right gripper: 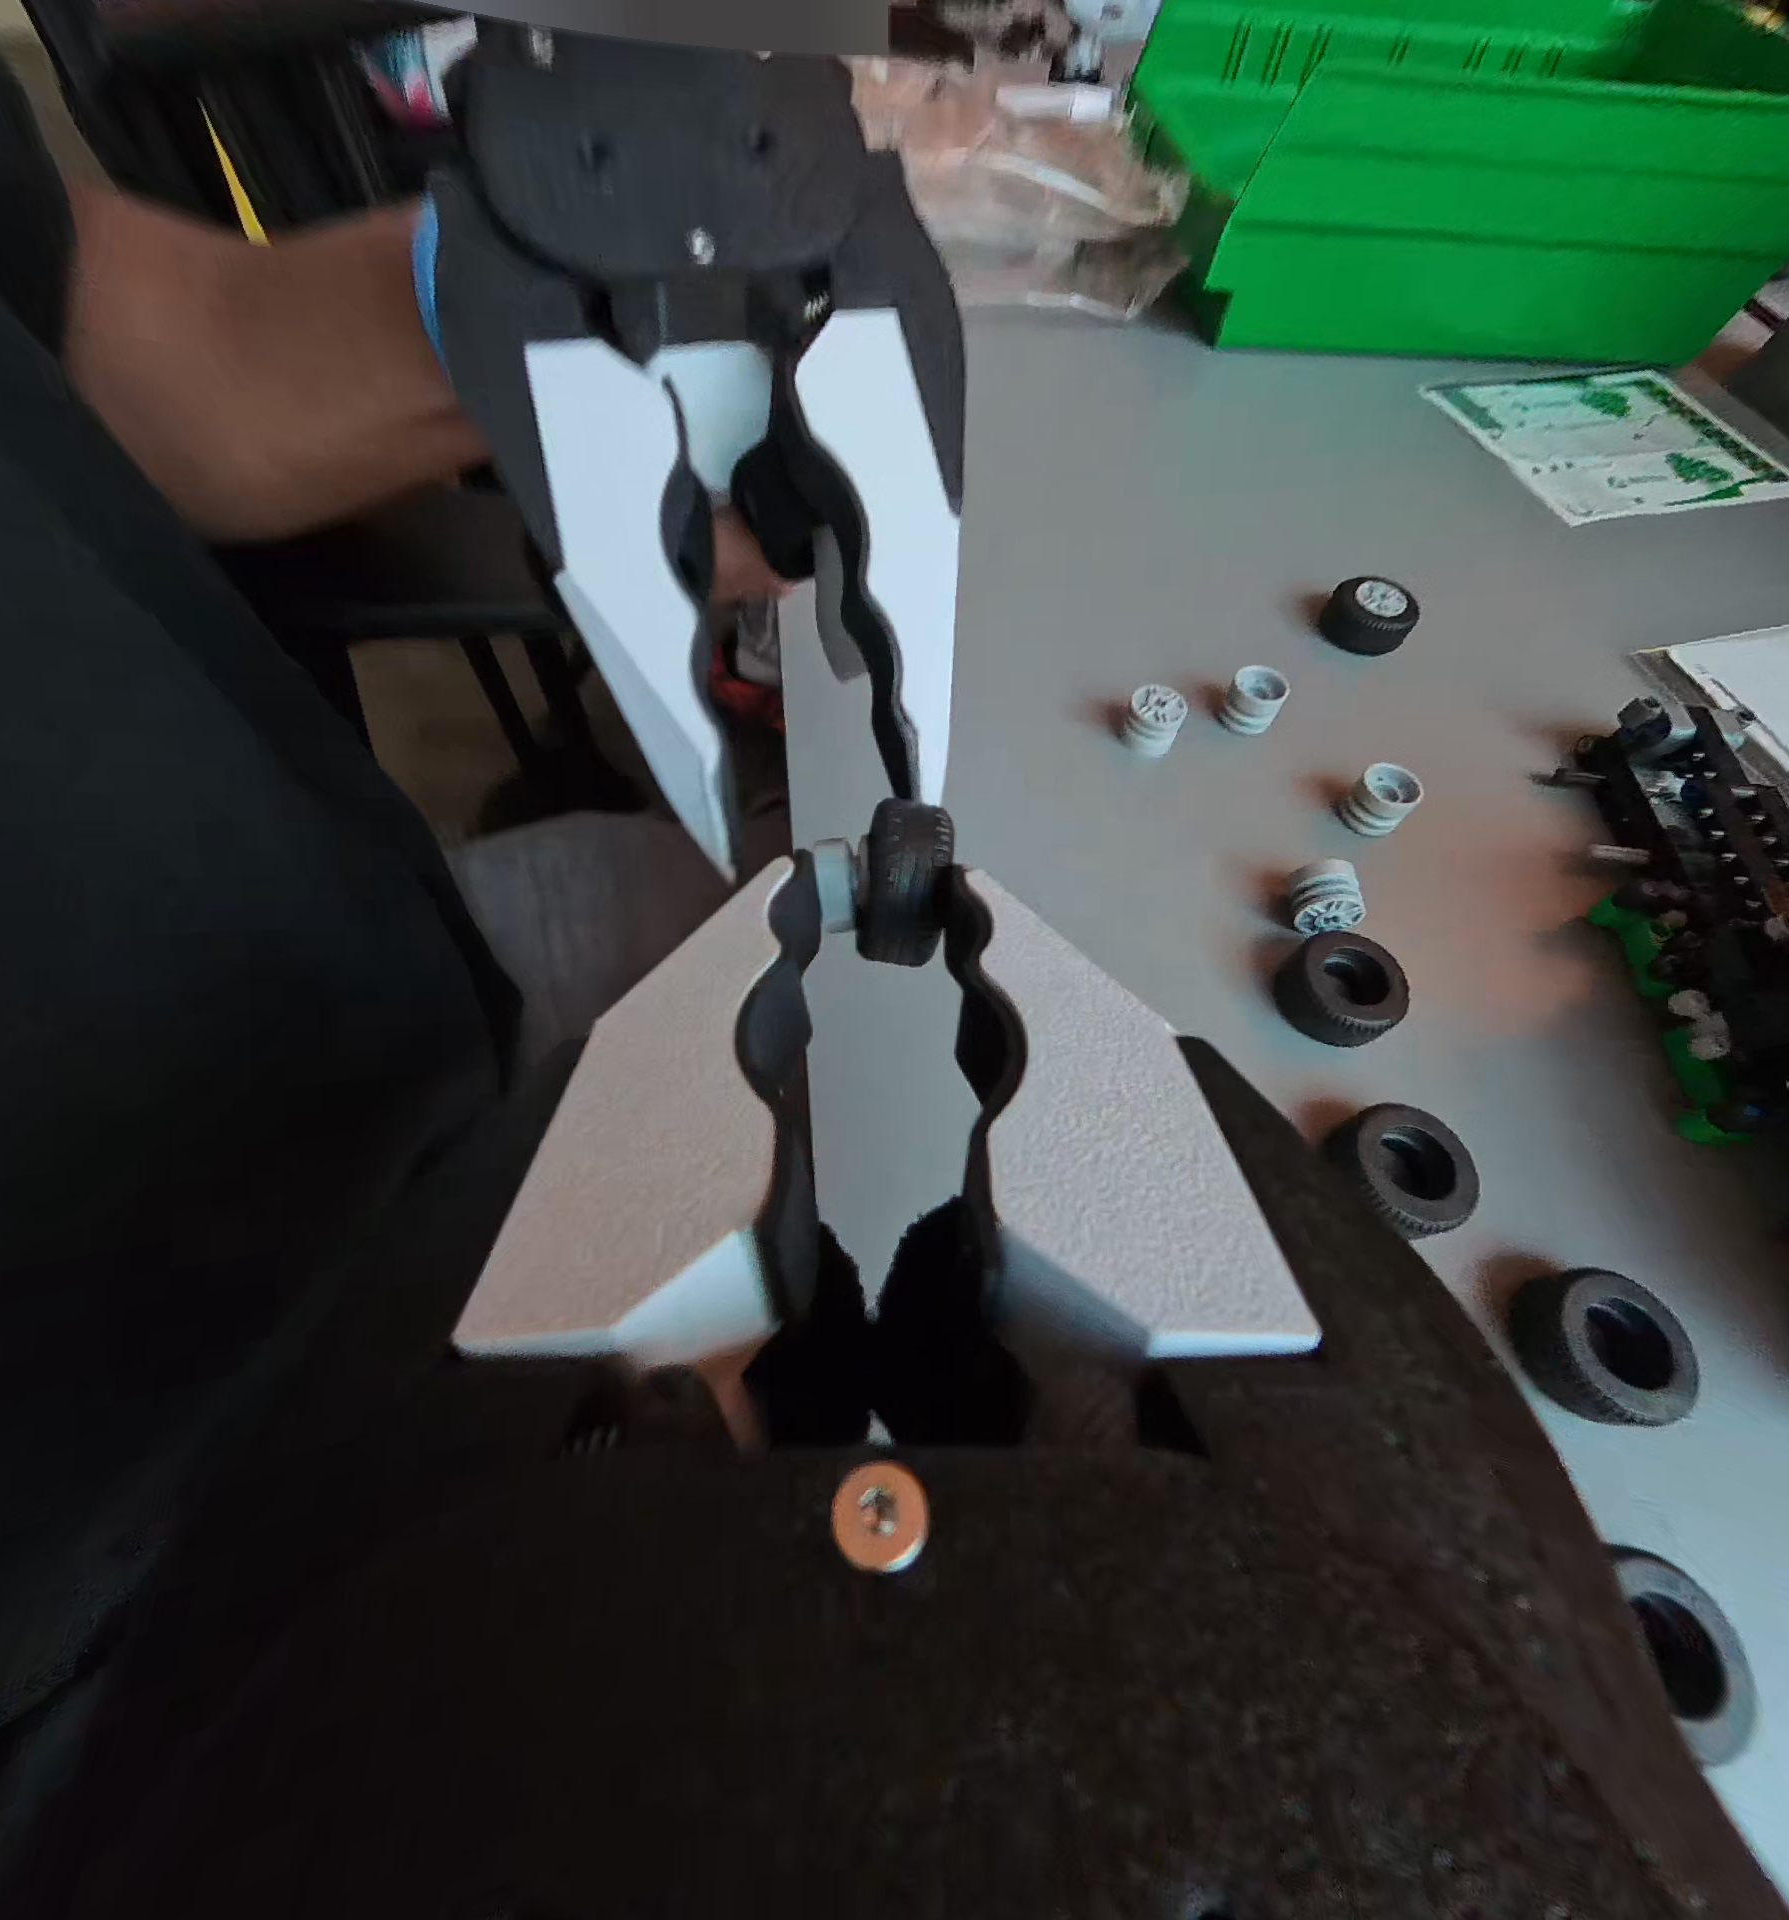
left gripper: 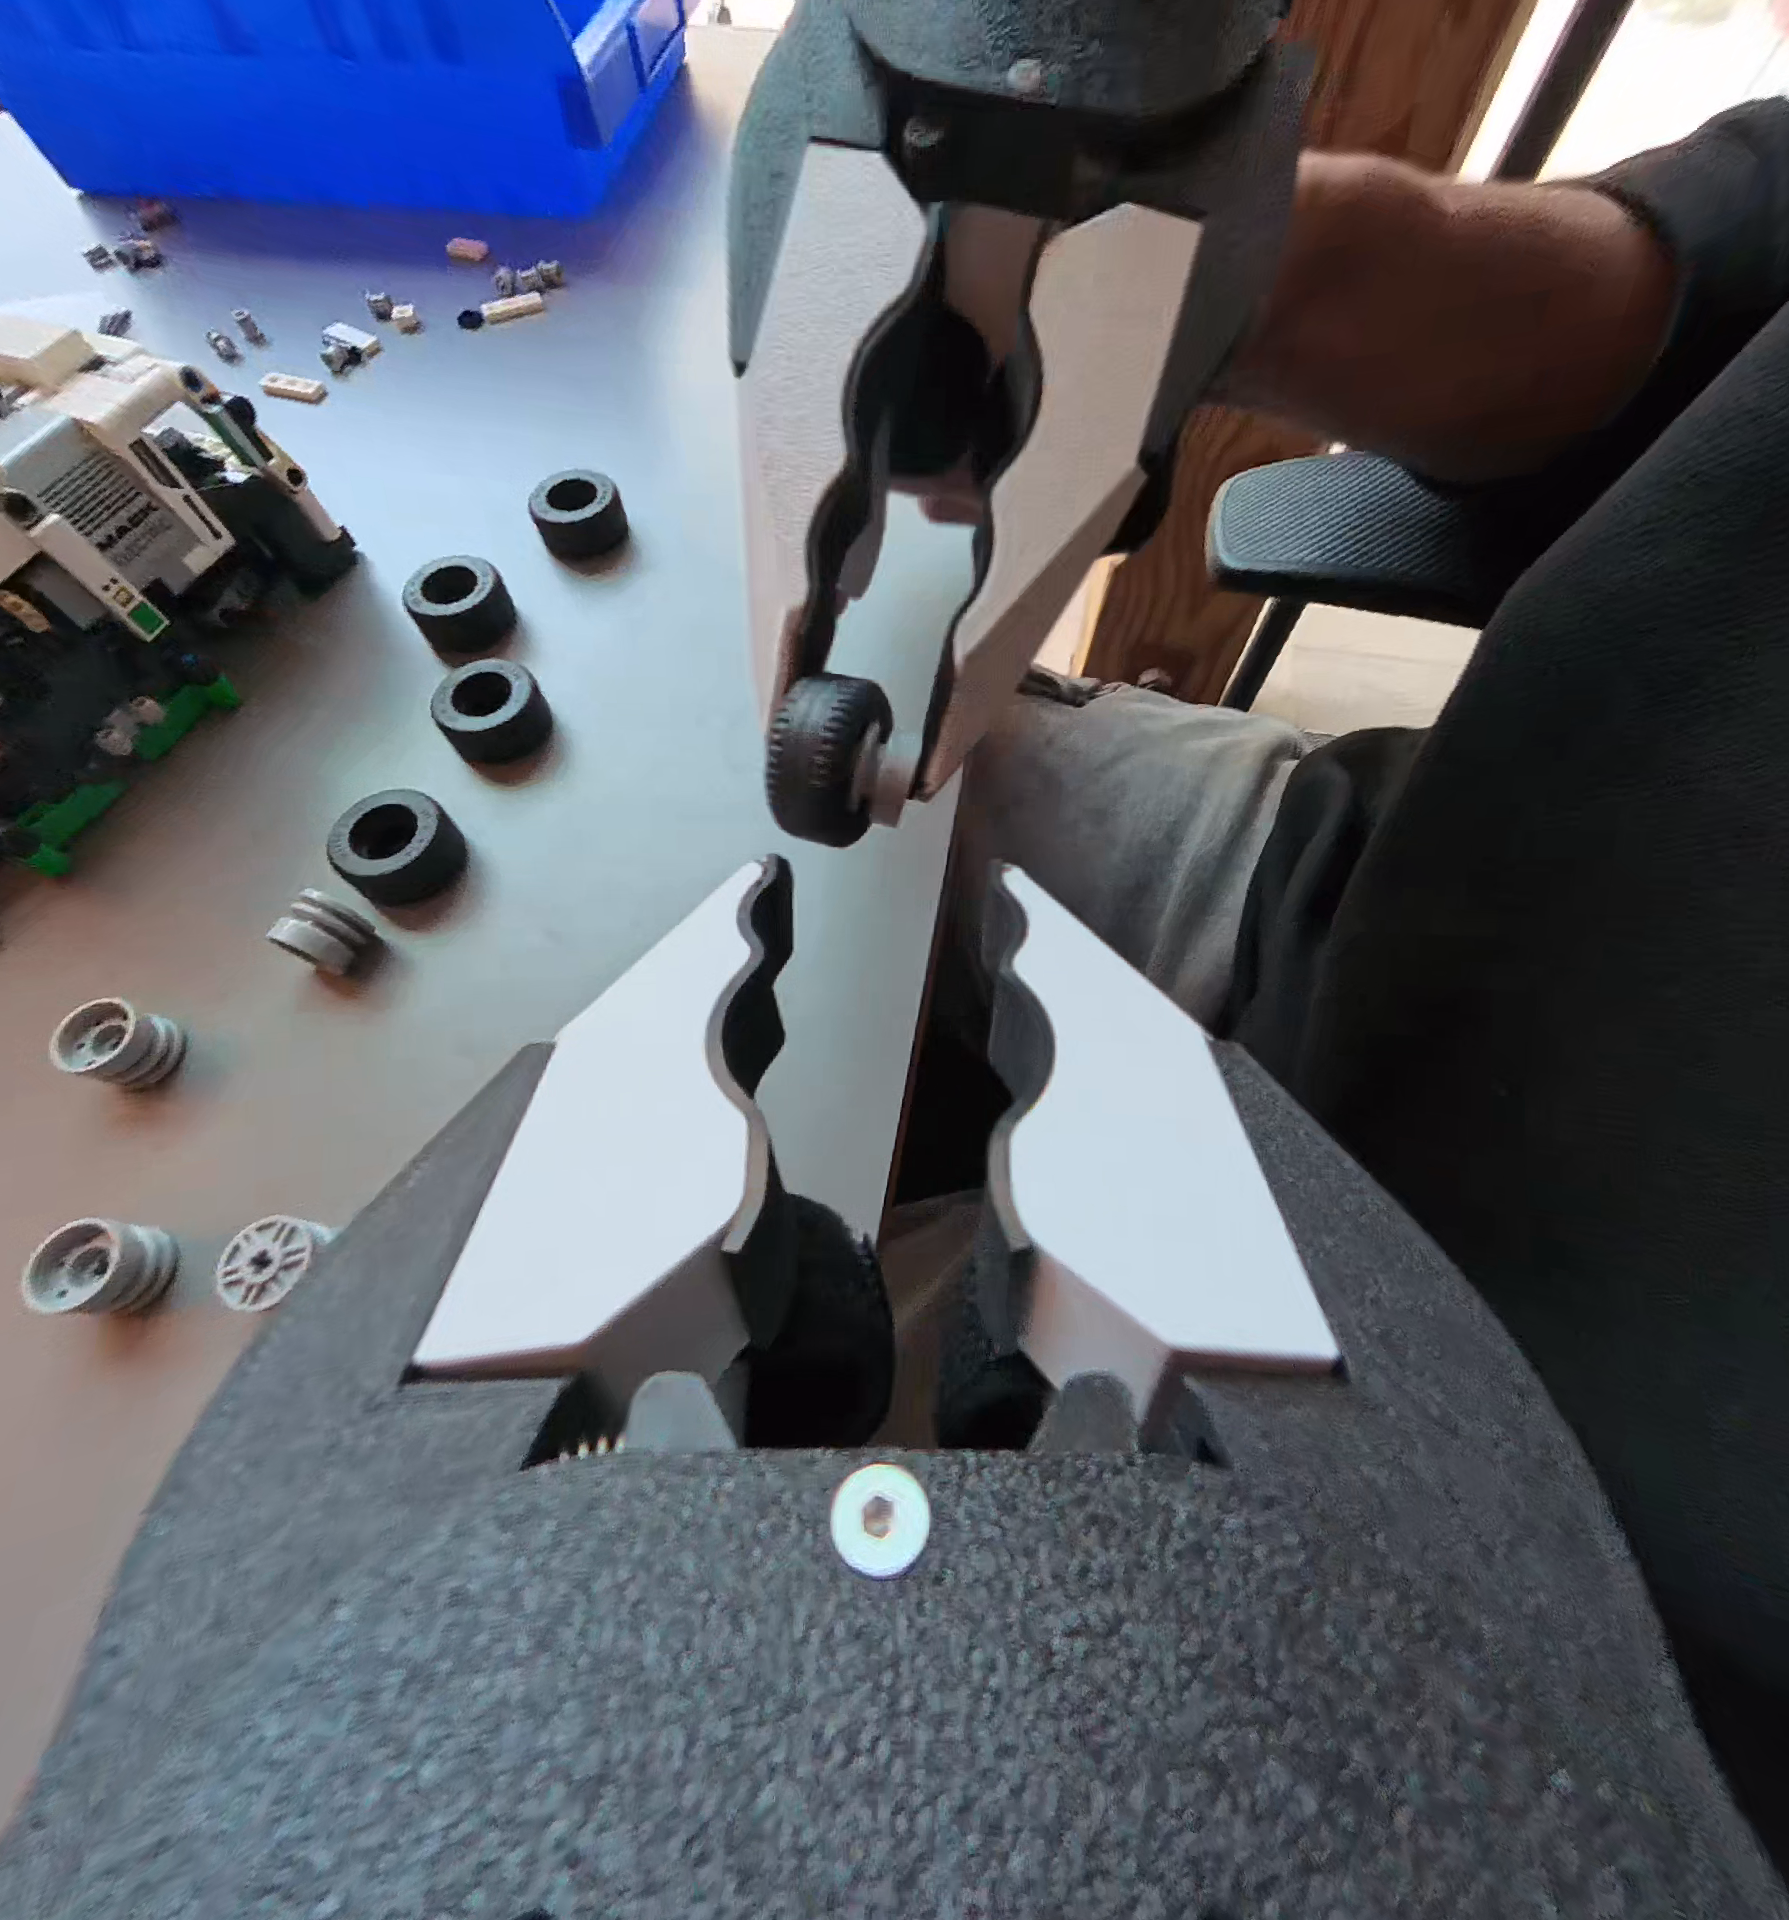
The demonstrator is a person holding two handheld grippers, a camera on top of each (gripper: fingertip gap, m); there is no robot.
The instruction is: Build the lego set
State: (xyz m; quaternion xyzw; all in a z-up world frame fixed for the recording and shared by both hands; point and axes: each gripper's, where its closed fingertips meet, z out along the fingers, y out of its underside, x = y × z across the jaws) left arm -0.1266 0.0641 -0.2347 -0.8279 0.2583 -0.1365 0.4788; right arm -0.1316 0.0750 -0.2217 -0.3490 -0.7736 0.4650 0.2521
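Observation:
My right gripper (right gripper: 879,883) is shut on a small wheel: a black tyre (right gripper: 905,894) sitting partly over a grey rim (right gripper: 833,883). It holds the wheel in the air by the table's near edge. The same wheel (left gripper: 828,764) shows in the left wrist view at the tips of the right gripper (left gripper: 854,727), which comes down from above. My left gripper (left gripper: 890,883) is open and empty, its tips just short of the wheel. In the right wrist view the left gripper (right gripper: 817,821) faces mine with one fingertip close beside the tyre.
On the grey table (left gripper: 609,364) lie several loose black tyres (left gripper: 459,603), several grey rims (left gripper: 119,1042), small loose pieces (left gripper: 350,343) and a partly built truck model (left gripper: 90,540). A blue bin (left gripper: 350,94), green bins (right gripper: 1544,177), a printed sheet (right gripper: 1617,442) and one assembled wheel (right gripper: 1368,615) stand farther off. Less than 4 cm separates the two grippers' tips.

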